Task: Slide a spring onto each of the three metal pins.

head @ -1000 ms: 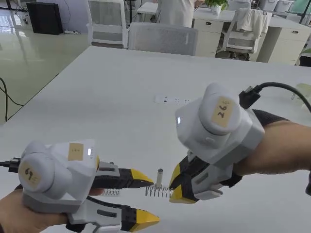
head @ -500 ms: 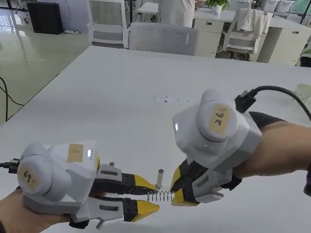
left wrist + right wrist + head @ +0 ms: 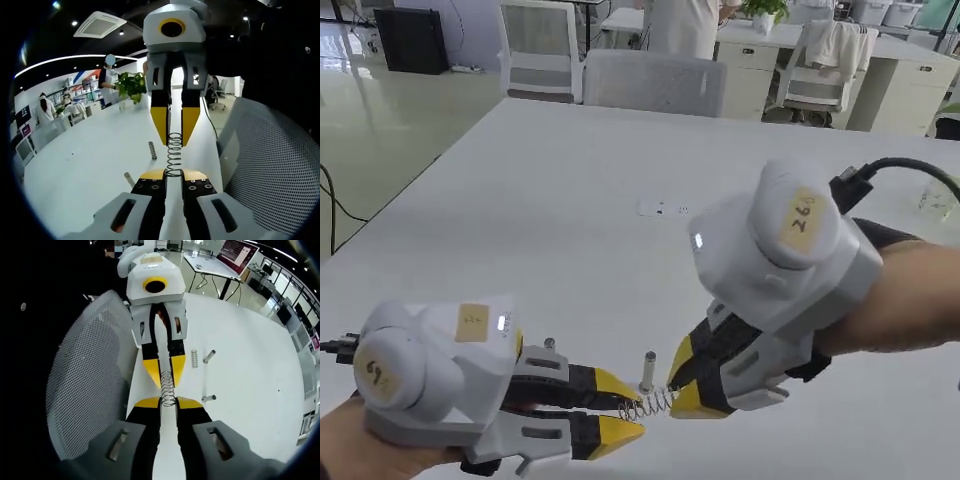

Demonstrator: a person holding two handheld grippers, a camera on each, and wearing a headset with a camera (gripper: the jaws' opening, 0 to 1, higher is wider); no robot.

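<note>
spring (image 3: 648,403) now pinched at both ends, where a second ago only the right jaws held it.
head view: left gripper (image 3: 630,408) has closed its jaws on one end, right gripper (image 3: 678,385) stays clamped on the other, and the coil hangs tilted above the table (image 3: 570,200), just below the upright pin (image 3: 647,368); threading looks next. left gripper view: a loose spring (image 3: 152,150) lies left of centre. right gripper view: chair mesh (image 3: 85,375) at left puts the table edge right under the jaws, with open table to the right.
</note>
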